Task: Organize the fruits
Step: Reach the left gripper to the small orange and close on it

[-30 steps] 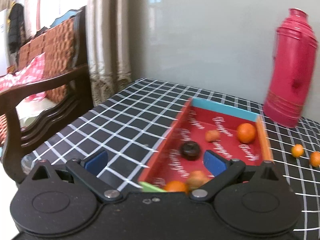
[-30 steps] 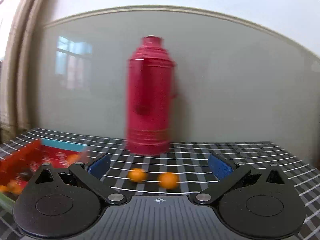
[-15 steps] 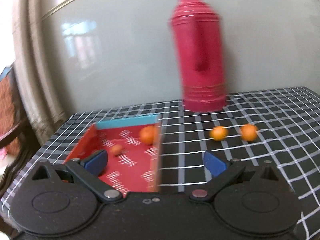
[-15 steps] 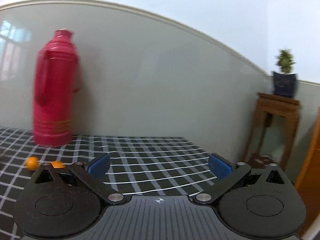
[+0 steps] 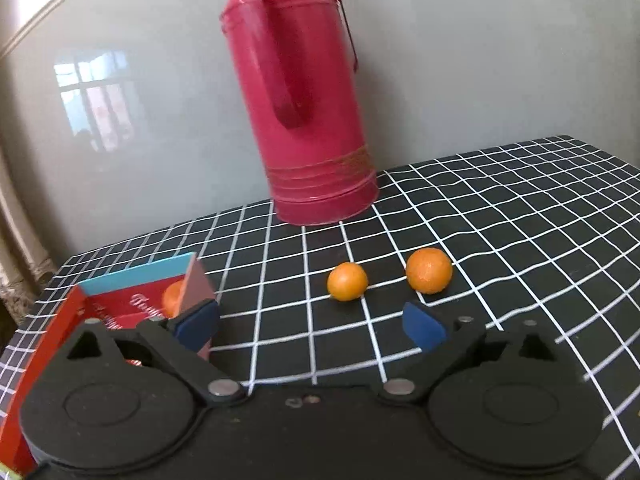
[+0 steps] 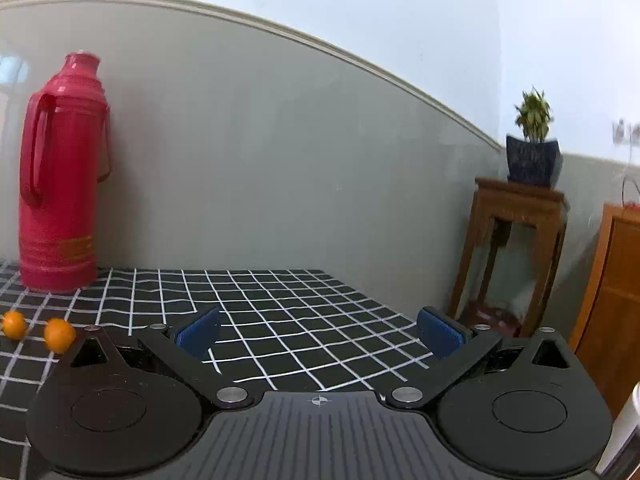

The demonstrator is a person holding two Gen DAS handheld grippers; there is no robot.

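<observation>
Two small oranges lie on the black checked tablecloth: a smaller one (image 5: 347,287) and a larger one (image 5: 429,270) to its right. My left gripper (image 5: 310,326) is open and empty, just short of the smaller orange. A red tray (image 5: 52,330) with a blue end wall sits at the left, with an orange (image 5: 173,298) inside it. My right gripper (image 6: 319,333) is open and empty over bare cloth. The two loose oranges also show at the far left of the right wrist view, the smaller (image 6: 14,325) and the larger (image 6: 59,335).
A tall red thermos flask (image 5: 304,92) stands at the back of the table against the grey wall; it also shows in the right wrist view (image 6: 62,176). A wooden stand (image 6: 516,256) with a potted plant (image 6: 532,142) is beyond the table's right edge.
My left gripper has swung right from over the tray toward the two loose oranges and come closer to them. My right gripper has swung right, away from the oranges. Both jaws stay open.
</observation>
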